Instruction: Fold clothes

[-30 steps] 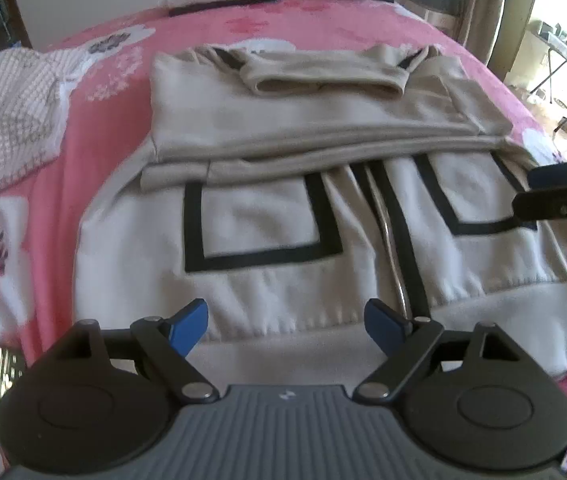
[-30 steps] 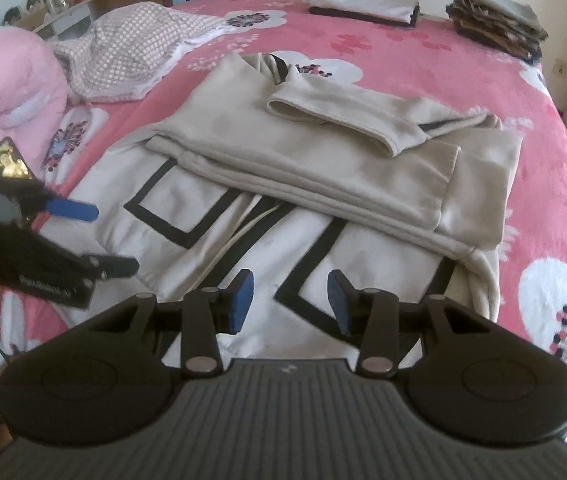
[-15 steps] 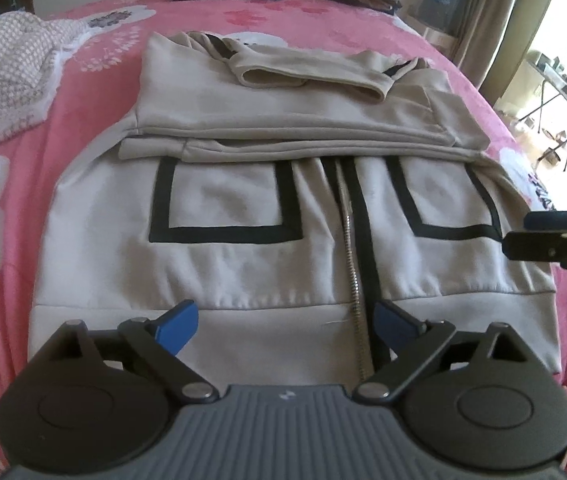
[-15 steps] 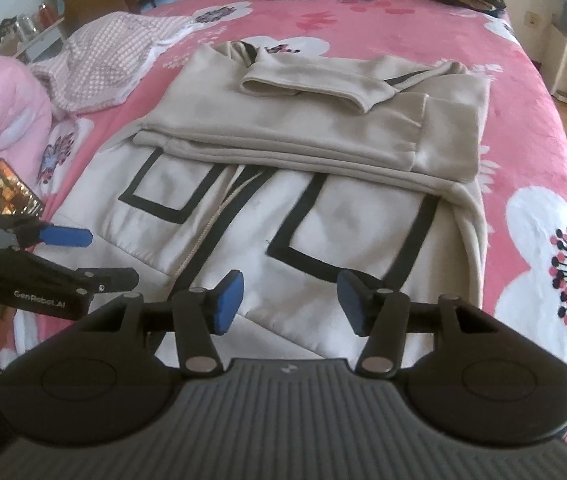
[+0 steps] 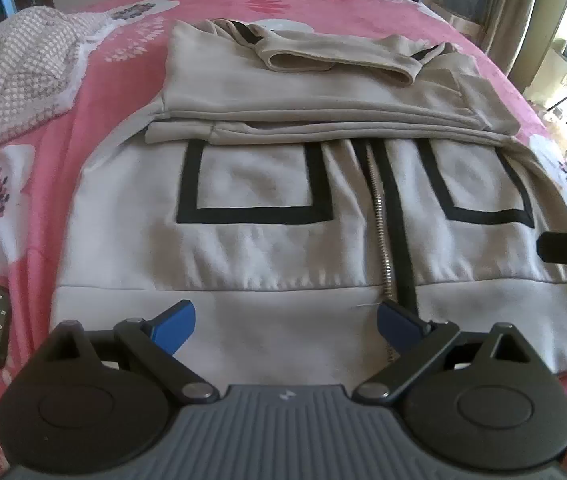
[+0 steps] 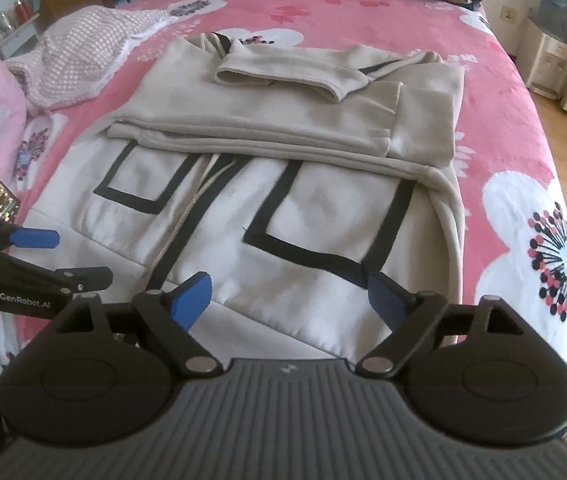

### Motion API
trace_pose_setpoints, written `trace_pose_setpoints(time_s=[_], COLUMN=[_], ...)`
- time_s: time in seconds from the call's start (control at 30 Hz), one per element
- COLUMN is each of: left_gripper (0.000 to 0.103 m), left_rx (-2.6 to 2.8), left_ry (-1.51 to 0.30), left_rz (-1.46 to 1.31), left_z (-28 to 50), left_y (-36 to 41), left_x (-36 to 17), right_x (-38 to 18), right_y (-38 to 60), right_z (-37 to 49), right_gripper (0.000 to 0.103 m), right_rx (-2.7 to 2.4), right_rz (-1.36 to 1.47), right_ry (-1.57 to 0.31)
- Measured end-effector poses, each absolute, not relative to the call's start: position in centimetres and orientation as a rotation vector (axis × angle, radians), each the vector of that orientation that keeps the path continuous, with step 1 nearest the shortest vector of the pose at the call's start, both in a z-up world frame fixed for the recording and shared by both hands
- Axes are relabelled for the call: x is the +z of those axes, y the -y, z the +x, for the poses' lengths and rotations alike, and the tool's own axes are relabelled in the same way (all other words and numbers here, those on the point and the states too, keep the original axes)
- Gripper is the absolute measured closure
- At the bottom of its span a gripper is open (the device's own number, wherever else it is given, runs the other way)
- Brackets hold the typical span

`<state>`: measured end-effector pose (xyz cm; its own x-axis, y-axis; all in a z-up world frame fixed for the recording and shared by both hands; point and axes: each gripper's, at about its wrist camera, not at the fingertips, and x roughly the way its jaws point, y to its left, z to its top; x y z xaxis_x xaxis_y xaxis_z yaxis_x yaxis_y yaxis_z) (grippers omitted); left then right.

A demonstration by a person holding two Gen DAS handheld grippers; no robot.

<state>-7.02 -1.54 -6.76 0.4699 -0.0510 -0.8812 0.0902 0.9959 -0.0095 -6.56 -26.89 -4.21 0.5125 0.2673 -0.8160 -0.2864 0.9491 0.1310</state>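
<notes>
Two hand-held grippers, left (image 5: 285,326) gaping and empty, right (image 6: 289,296) opening and empty, hover over the jacket (image 5: 283,216) hem at the bed (image 5: 131,92) near edge; uneven pinches risk skewing the fold.

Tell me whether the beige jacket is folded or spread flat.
Partly folded. The beige jacket has both sleeves laid across its upper half, while the zipped lower half lies spread on the bed.
</notes>
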Motion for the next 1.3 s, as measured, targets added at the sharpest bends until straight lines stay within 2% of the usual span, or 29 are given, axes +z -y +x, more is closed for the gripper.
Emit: trace_pose_setpoints(time_s=[0.27, 0.73, 1.3], left_gripper=[0.005, 0.005, 0.005], left_rx=[-0.045, -0.014, 0.054], left_ry=[-1.093, -1.112, -1.091], left_rz=[0.064, 0.067, 0.018], left_z=[-6.9, -6.8, -8.1], left_y=[1.2, 0.8, -2.4], left_x=[-7.1, -7.4, -8.1], right_x=[-4.4, -4.8, -5.1], right_y=[26.4, 25.9, 24.3], right_z=[-6.7, -7.3, -8.8], right_gripper=[0.007, 0.002, 0.001], right_rx=[0.304, 0.255, 0.332], right_rz=[-0.016, -0.029, -0.031], right_ry=[-1.0, -1.011, -1.01])
